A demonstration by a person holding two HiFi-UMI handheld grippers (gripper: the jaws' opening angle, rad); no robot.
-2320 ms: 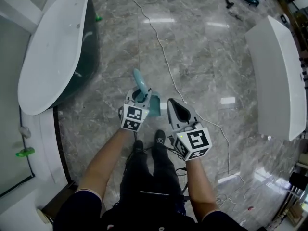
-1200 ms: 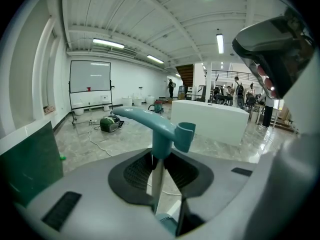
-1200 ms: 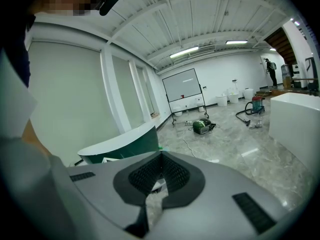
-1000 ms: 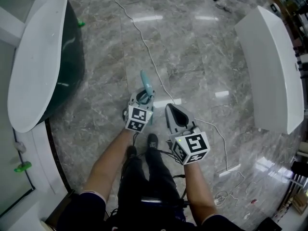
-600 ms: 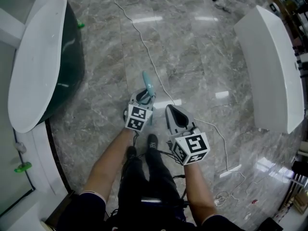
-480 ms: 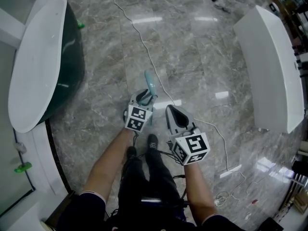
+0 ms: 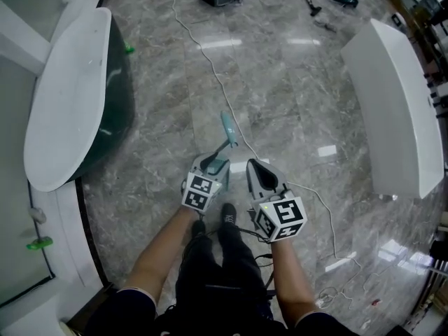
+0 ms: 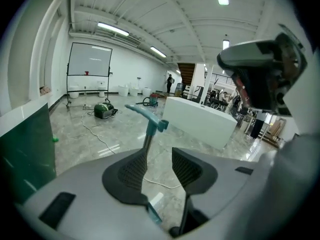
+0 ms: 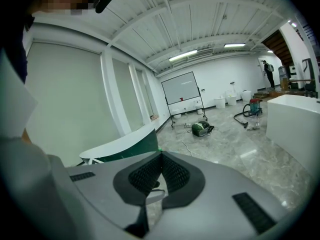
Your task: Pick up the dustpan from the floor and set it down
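**On the stone floor (image 7: 294,103): left gripper (image 8: 160,153) letting go of the dustpan (image 7: 228,127)**

Floor: polished grey veined stone, glossy enough to mirror the ceiling lights. Main risk, as I judge it: the dustpan appears to rest on this slick surface with its handle up. If a pad drags on the shaft as the gripper draws off, the pan could skid or topple.

Counters: long curved white-topped counter (image 7: 66,96) with a dark green glossy side, well to the left of the dustpan. Second white curved counter (image 7: 399,96) well to its right. Neither is close enough to be a worry.

Dustpan: teal plastic pan, thin shaft, angled teal grip on top, leaning slightly.

Left gripper: just behind the dustpan, jaws opening. The shaft rises between them, close against the left pad (image 8: 131,169), and the other pad stands clear, so it is released, not pinched. Pads are black with a fine ribbed mesh, set in smooth grey moulded shells.

Right gripper (image 9: 161,156): just right of the dustpan, clenched pad to pad, with nothing in it.

Cable (image 7: 210,68): thin white cord snaking across the floor right beside the dustpan. Second risk: it catches the pan's edge or a foot.
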